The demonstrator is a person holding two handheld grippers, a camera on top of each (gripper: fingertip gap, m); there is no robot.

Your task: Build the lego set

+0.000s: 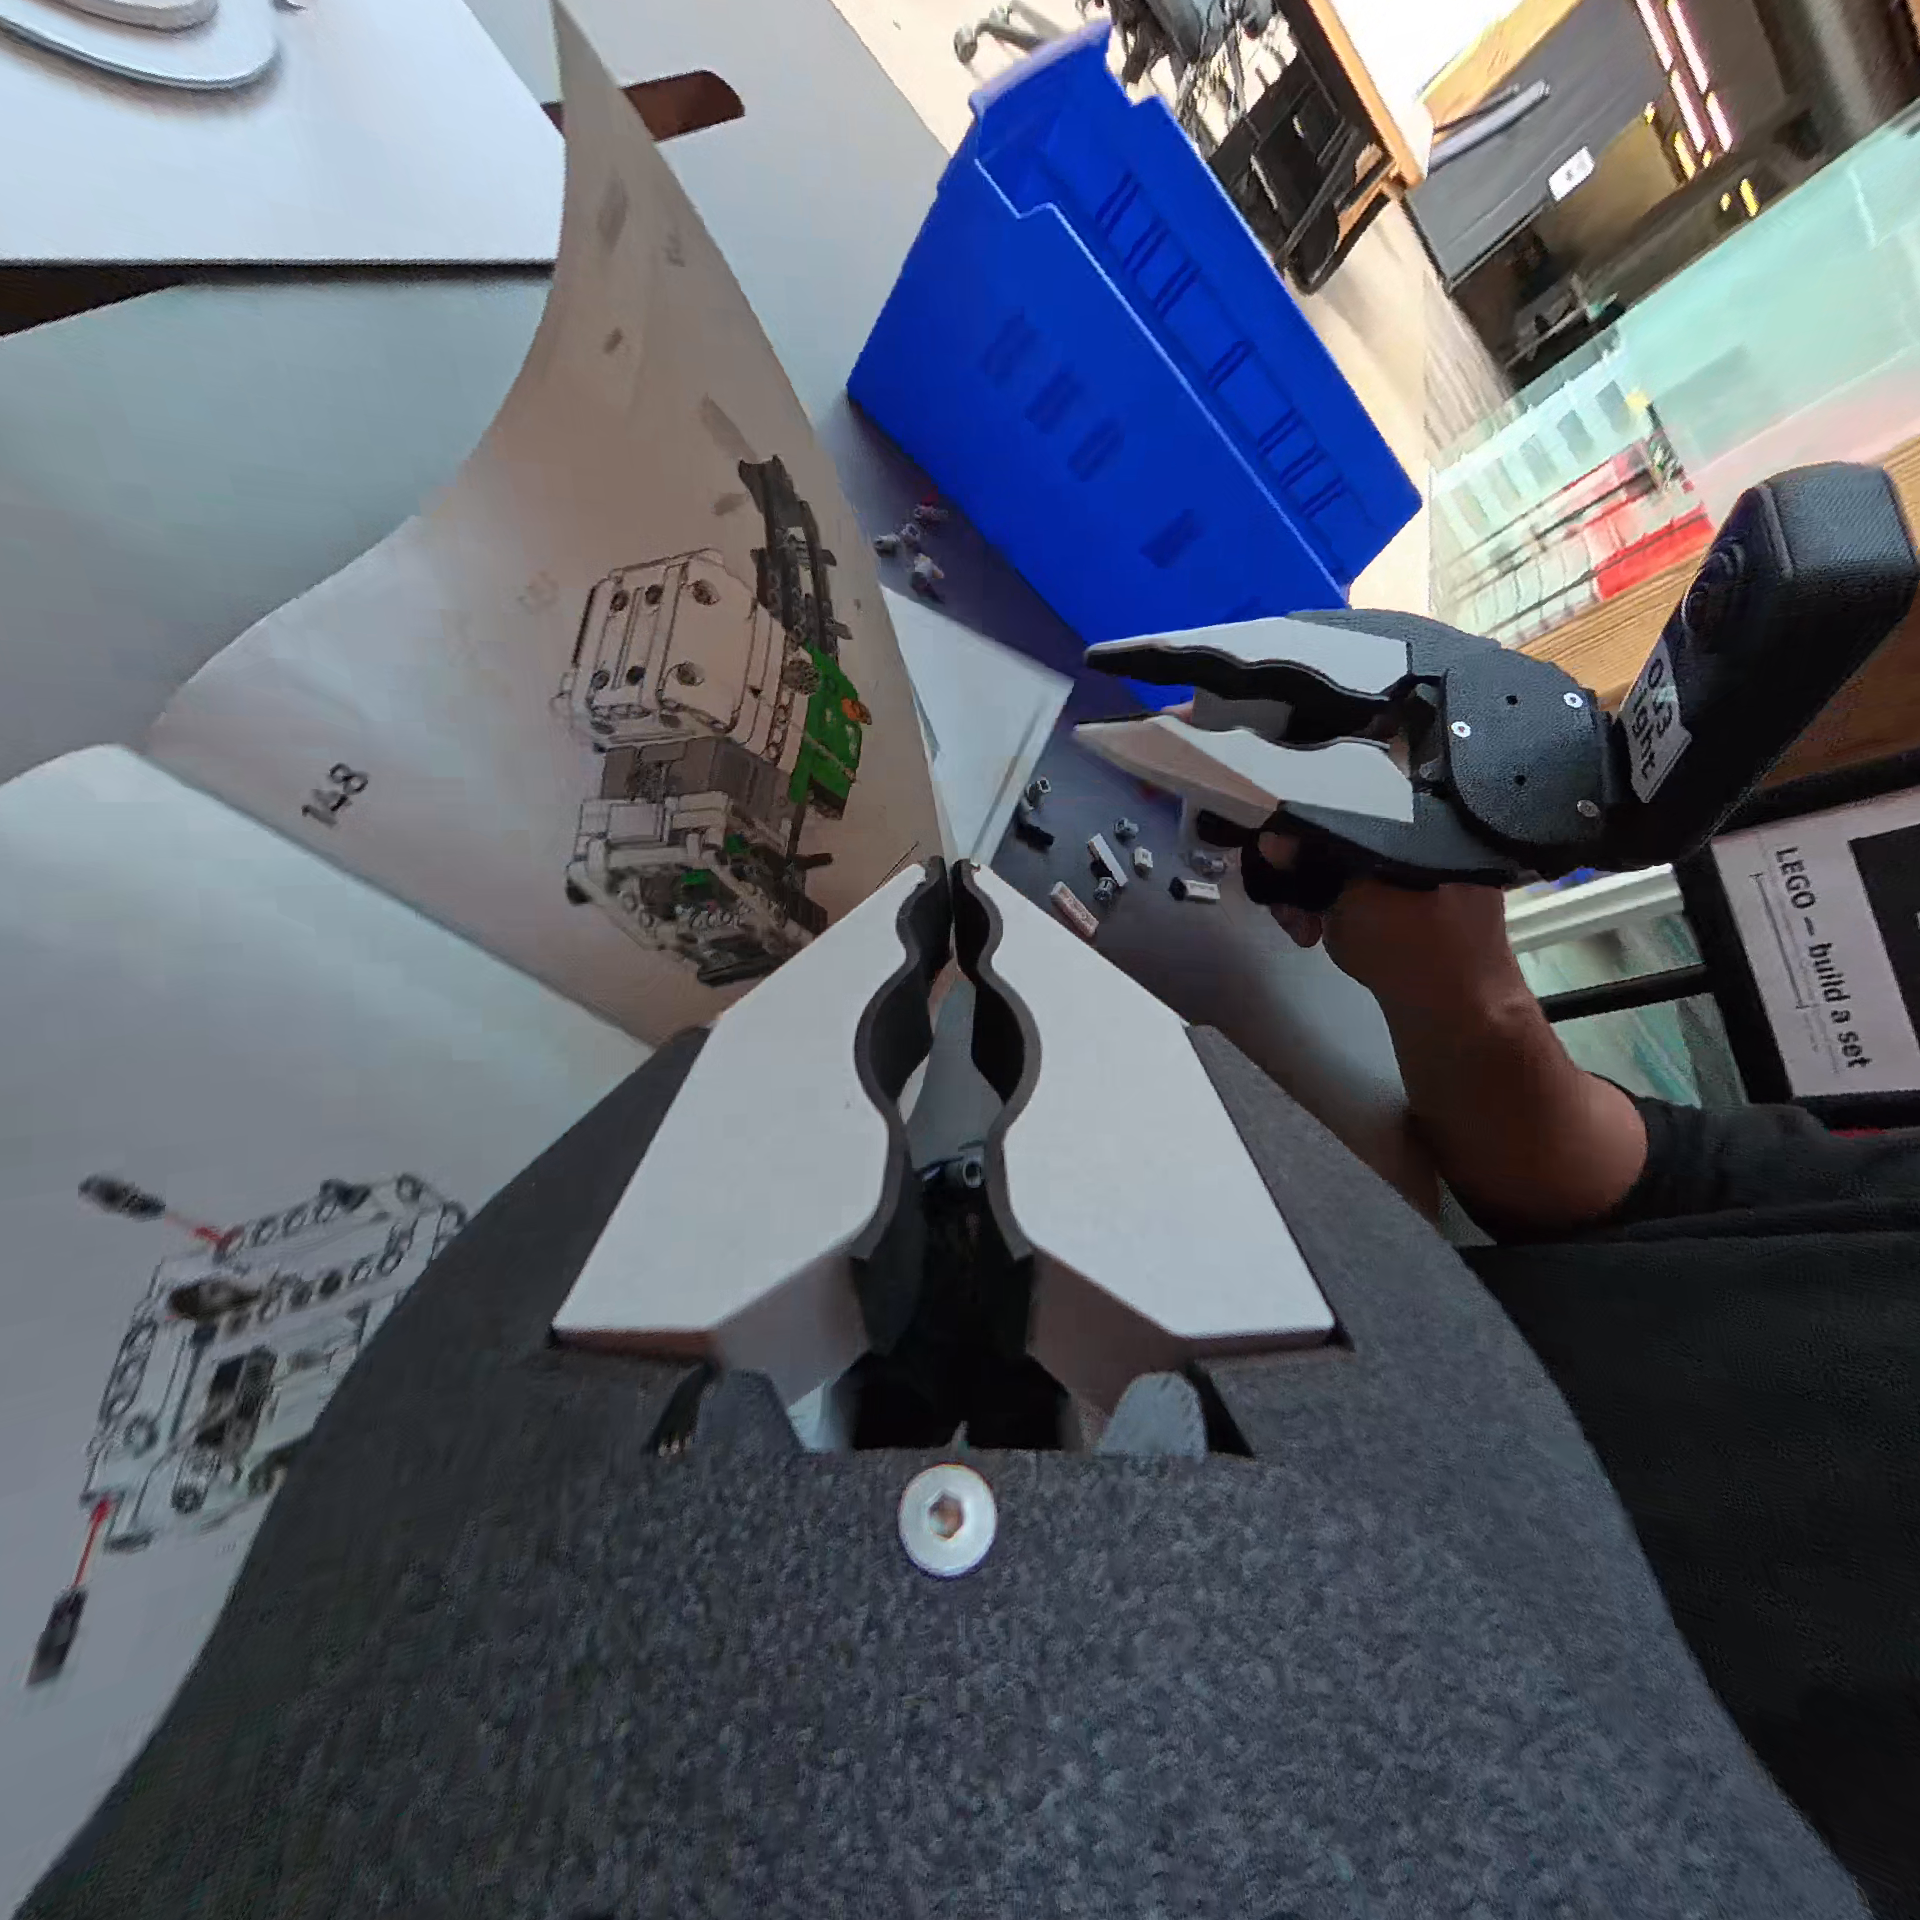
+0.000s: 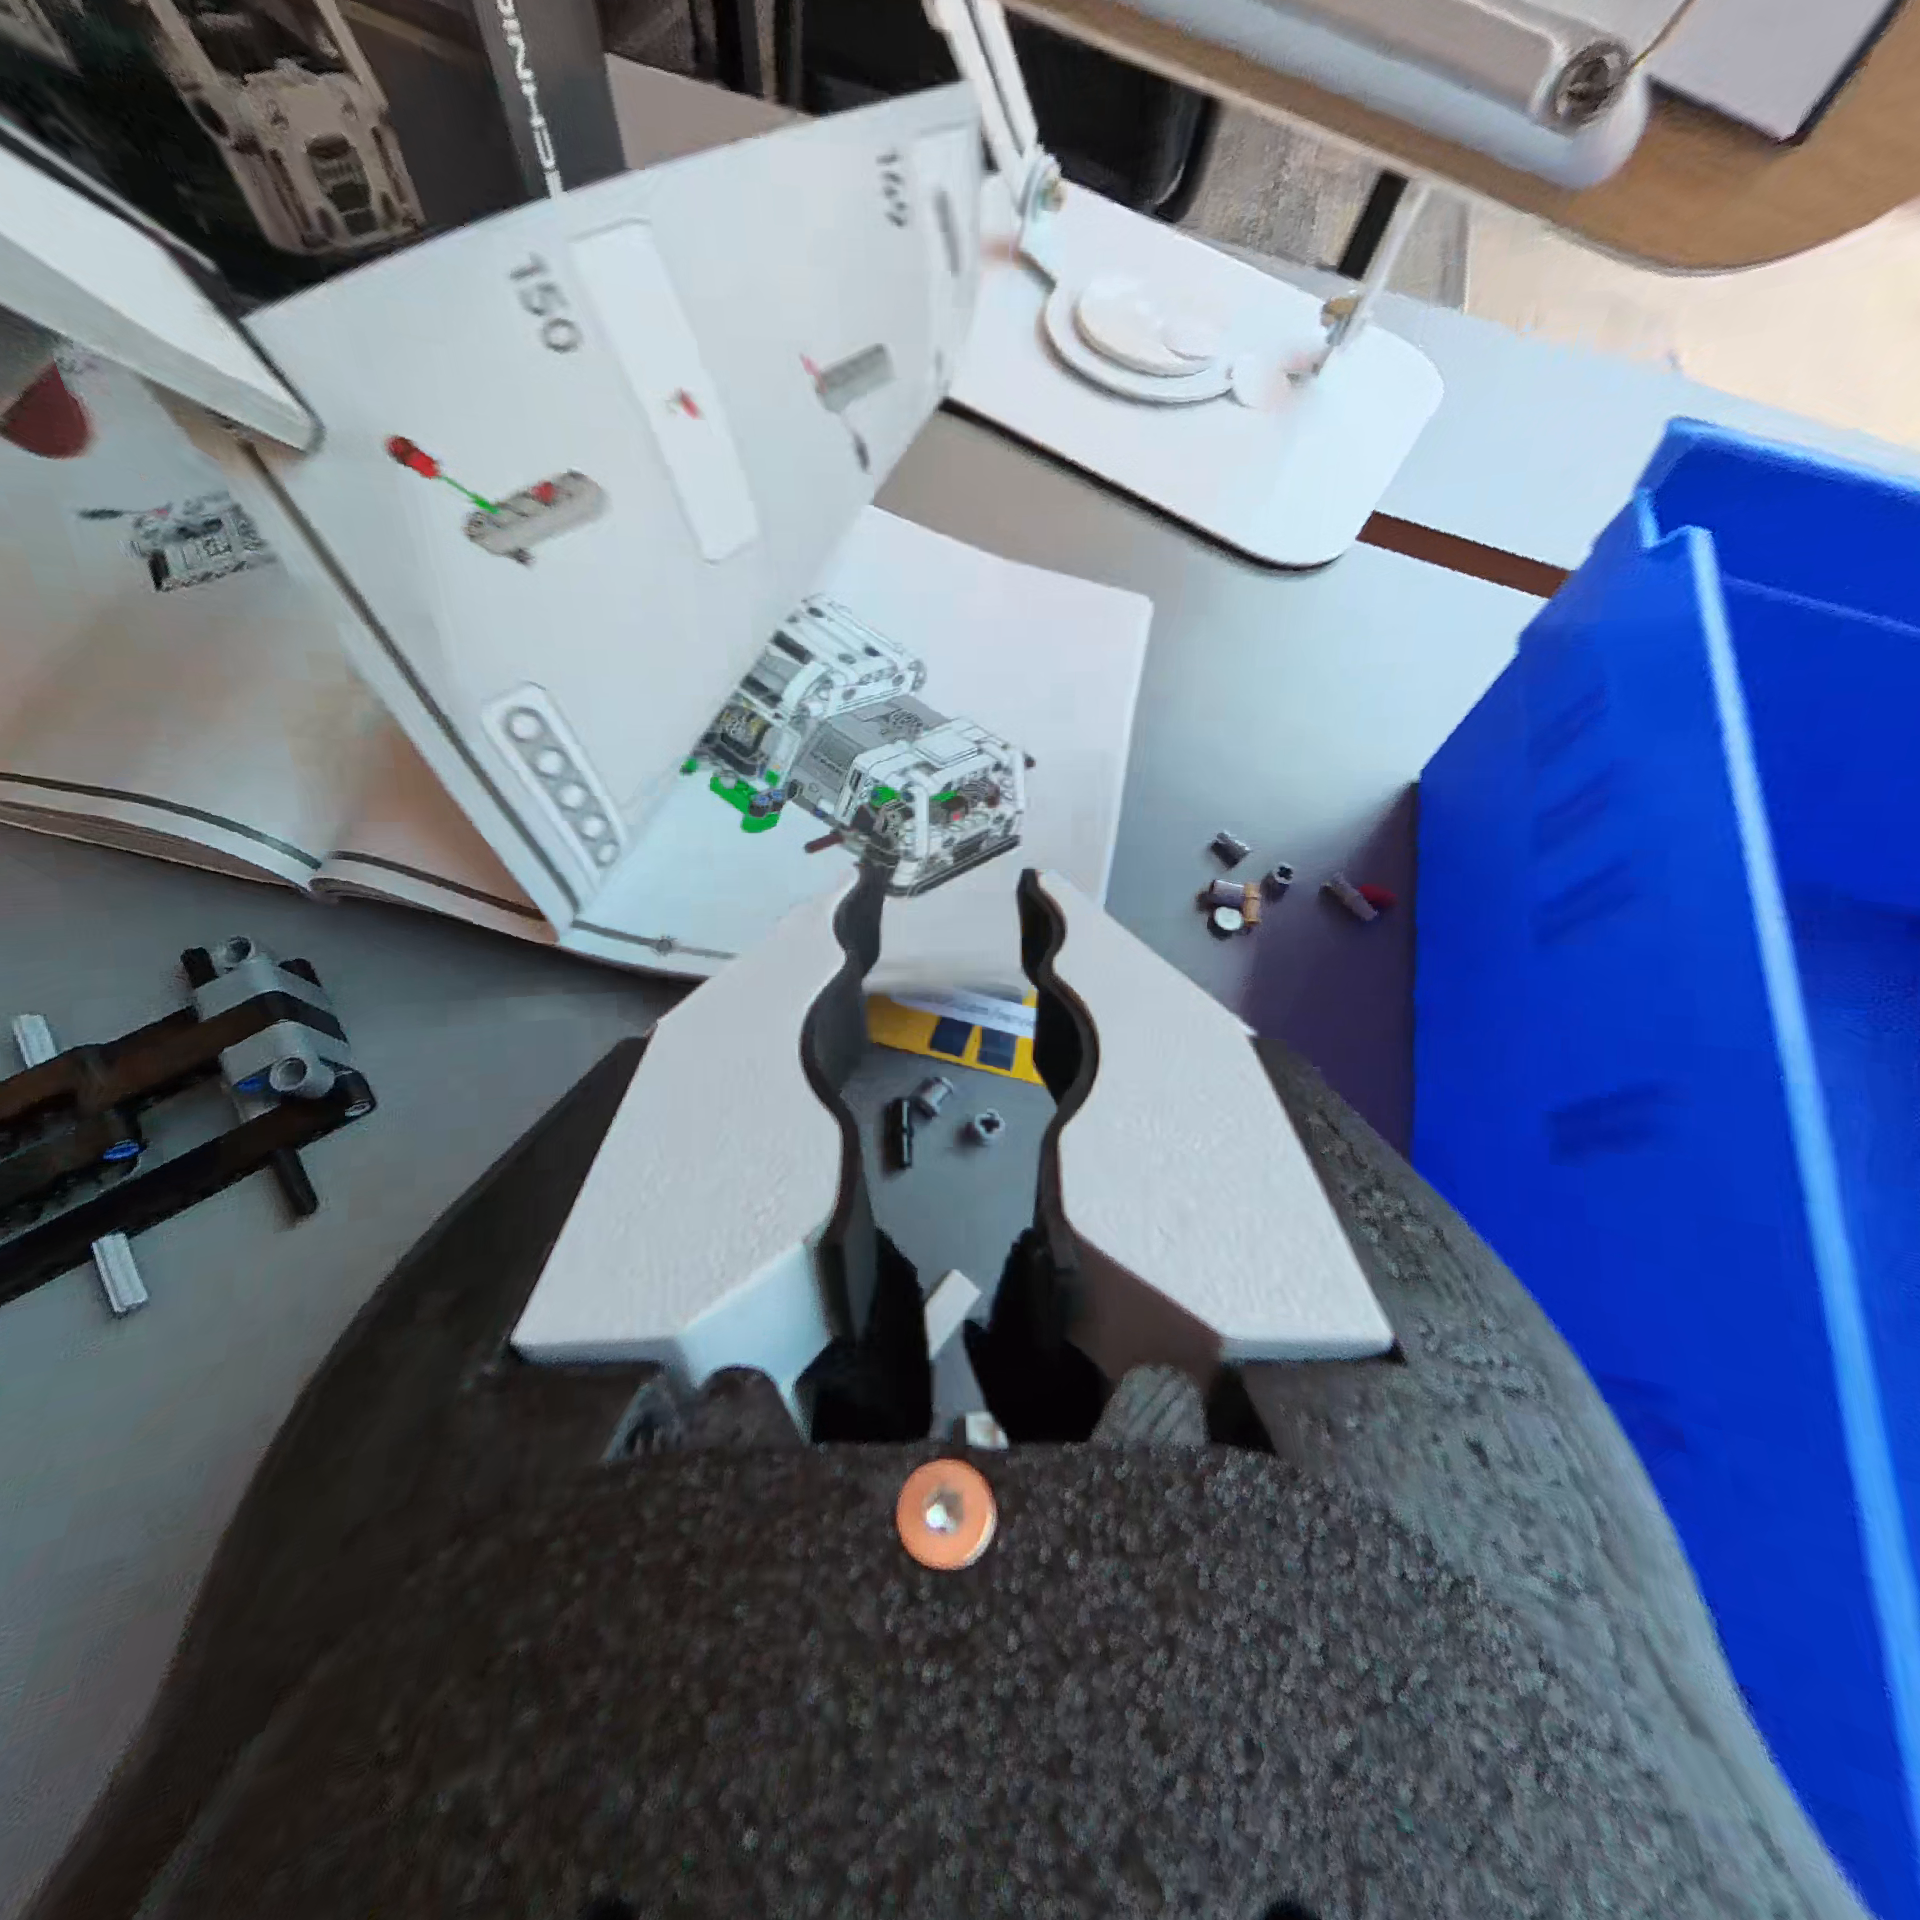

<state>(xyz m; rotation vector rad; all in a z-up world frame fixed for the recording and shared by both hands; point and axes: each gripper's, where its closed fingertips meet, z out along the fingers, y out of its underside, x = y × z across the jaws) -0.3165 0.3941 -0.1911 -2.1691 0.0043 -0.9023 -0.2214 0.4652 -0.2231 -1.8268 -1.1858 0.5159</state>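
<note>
My left gripper (image 1: 954, 875) is shut on the edge of a page (image 1: 665, 436) of the open instruction booklet and holds it lifted and curved. The booklet (image 2: 644, 436) lies open on the grey table with that page standing up. My right gripper (image 2: 945, 889) is open and empty, low over the table in front of the booklet; it also shows in the left wrist view (image 1: 1143, 691). Small loose Lego pins (image 2: 935, 1103) lie between its fingers. A part-built black and grey Lego frame (image 2: 177, 1101) lies at the left.
A blue plastic bin (image 2: 1683, 1039) stands at the right, also in the left wrist view (image 1: 1122, 353). More small parts (image 2: 1252, 891) lie beside it. A yellow card (image 2: 951, 1029) lies by the booklet. A white stand base (image 2: 1226, 457) and the set's box (image 2: 291, 135) are behind. Across from one pair of fingers to the other is roughly 12 cm. The white stand base (image 2: 1226, 457) is about 25 cm from my right fingertips.
</note>
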